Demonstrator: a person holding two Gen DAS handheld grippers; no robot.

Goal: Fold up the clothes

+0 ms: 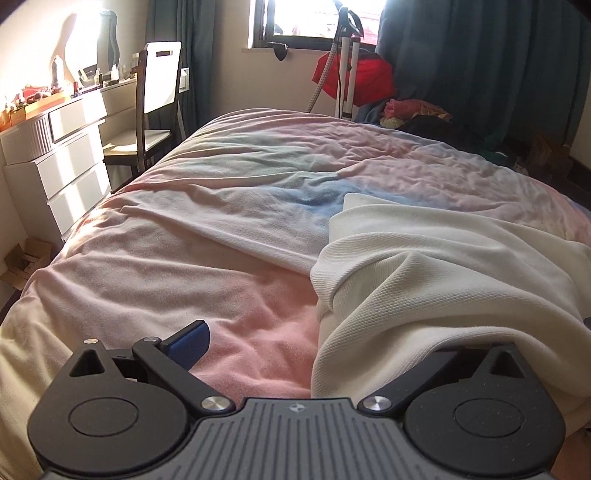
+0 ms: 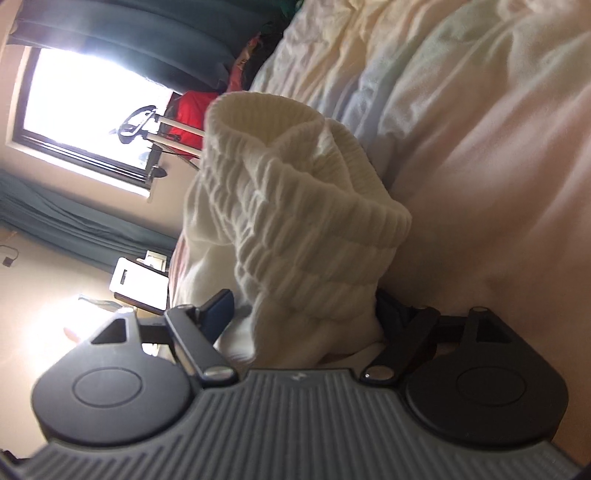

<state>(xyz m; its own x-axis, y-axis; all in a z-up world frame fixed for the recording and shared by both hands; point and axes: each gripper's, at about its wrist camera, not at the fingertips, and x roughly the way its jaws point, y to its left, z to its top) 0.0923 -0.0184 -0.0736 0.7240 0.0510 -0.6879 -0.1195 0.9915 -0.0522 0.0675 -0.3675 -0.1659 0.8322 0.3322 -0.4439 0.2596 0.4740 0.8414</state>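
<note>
Your daylight comes from the window point(image 1: 317, 18), blown out to white in both views. Left of it, glare washes over the dresser point(image 1: 55, 147) and its mirror, while the curtain point(image 1: 480, 74) right of the window stays dark. The bed point(image 1: 221, 221) below the window is evenly lit, with soft creases. Your right wrist view is rolled sideways and slightly blurred; fisheye bending curves the edges

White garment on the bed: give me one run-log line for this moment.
stage: mid-fold | left gripper: open, white garment draped over its right finger | right gripper: open around ribbed hem | surface: bedspread
</note>
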